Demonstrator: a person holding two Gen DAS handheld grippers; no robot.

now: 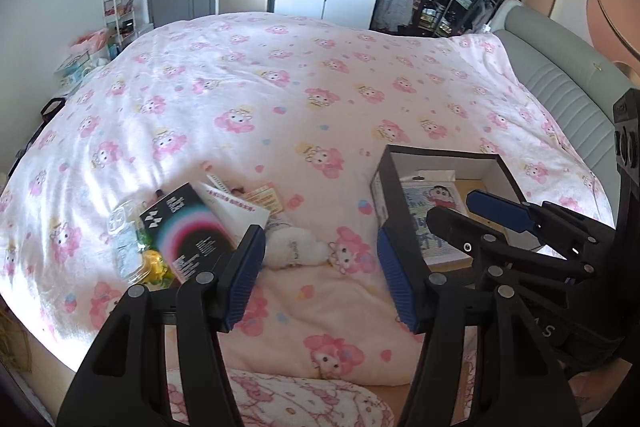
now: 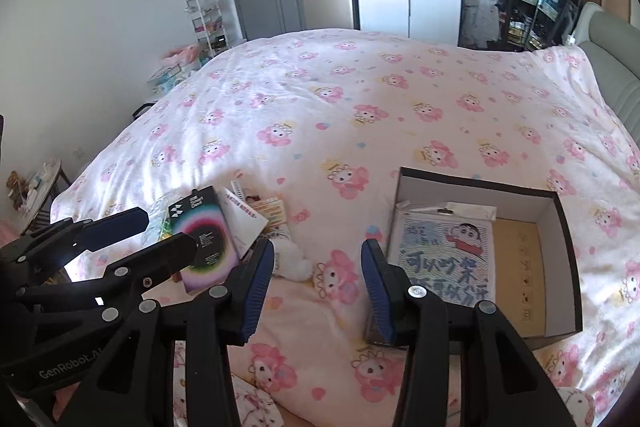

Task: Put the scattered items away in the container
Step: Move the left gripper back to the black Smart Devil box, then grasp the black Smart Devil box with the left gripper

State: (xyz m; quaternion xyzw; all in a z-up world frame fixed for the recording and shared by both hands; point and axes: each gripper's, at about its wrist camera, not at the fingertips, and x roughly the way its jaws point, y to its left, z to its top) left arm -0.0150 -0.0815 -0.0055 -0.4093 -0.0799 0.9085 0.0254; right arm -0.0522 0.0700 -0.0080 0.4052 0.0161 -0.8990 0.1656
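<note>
A black box container point(image 1: 440, 157) point(image 2: 480, 185) with a white inside lies open on the bed at the right. It holds a cartoon-printed packet point(image 1: 428, 203) point(image 2: 444, 259). To its left is a pile: a black box with a pink ring point(image 1: 188, 231) point(image 2: 204, 247), a white booklet point(image 1: 236, 207) point(image 2: 244, 223), an orange card point(image 1: 264, 199), a white plush point(image 1: 296, 247) point(image 2: 290, 259) and a clear plastic pack point(image 1: 124, 239). My left gripper point(image 1: 320, 279) point(image 2: 148, 239) hangs open by the pile, holding nothing. My right gripper point(image 2: 316, 291) point(image 1: 476, 217) is open near the container's left side, also holding nothing.
A pink cartoon-print blanket point(image 1: 304, 87) covers the whole bed. A grey padded headboard point(image 1: 560, 83) runs along the right. A patterned pillow point(image 1: 304, 403) lies at the near edge. Beyond the bed stand a white rack point(image 2: 204, 19), a door, a wardrobe and dark shelves.
</note>
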